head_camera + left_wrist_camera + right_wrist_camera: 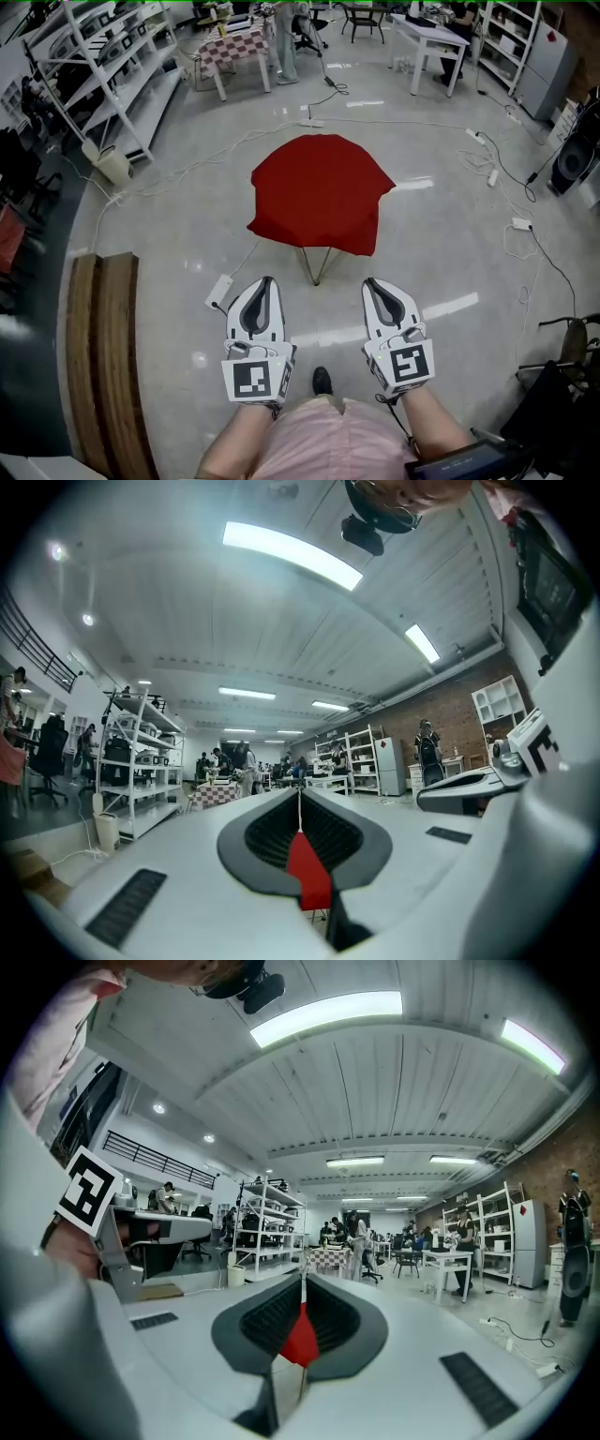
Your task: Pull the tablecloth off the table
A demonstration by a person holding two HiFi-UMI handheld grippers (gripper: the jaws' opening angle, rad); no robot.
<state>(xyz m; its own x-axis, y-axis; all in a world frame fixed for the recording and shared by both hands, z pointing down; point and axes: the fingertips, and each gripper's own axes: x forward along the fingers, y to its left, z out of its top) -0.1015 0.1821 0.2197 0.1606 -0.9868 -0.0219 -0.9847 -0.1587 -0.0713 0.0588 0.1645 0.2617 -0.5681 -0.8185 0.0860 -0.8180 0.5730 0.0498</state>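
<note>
Red tablecloth [321,192] on thin-legged table [316,278], well ahead of left gripper [265,281] and right gripper [372,283], both closed, empty: an uneven tug could topple the table.

Open floor [323,317] runs from the left gripper [265,281] and right gripper [373,283] to the red-draped tabletop [322,187] at 12 o'clock. A power strip [218,292] lies on the floor at 11, an adapter [521,223] with cables at 2, a wooden bench [103,366] at 9, shelving [103,75] at 10.
</note>
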